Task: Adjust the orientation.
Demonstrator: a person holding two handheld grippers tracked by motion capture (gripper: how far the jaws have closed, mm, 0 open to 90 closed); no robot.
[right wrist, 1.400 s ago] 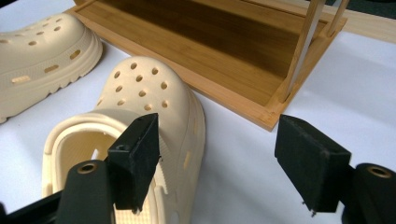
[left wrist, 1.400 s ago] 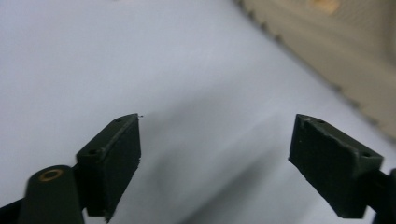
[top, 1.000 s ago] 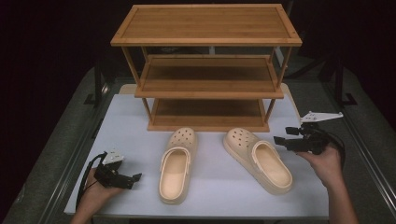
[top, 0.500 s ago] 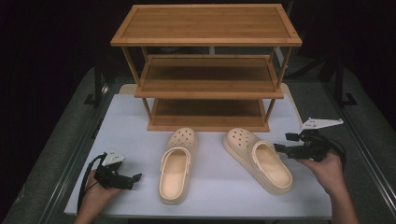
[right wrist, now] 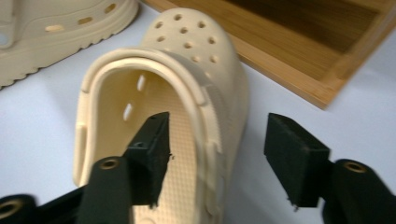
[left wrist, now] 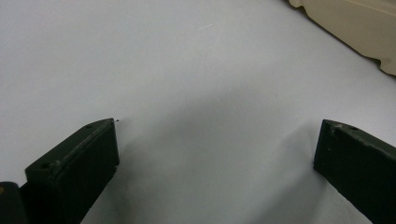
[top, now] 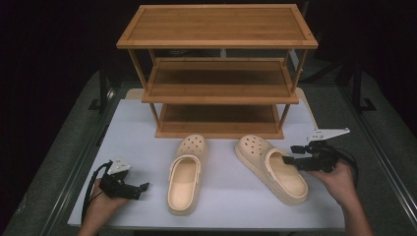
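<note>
Right-hand cream foam clog (right wrist: 187, 107) lies on the white table (top: 226, 206), toe toward the rack, and my right gripper (top: 291, 160) straddles its outer side wall: one jaw inside the footbed, one outside, just closing, pads not yet pressing. I'd seat deeper, then clamp. My left gripper (top: 141, 188) rests spread wide, holding nothing. Its twin, the left cream clog (top: 186, 173), lies nearby. Beyond, the three-tier bamboo shoe rack (top: 216, 73) stands empty; its lowest shelf's front edge sits close.
</note>
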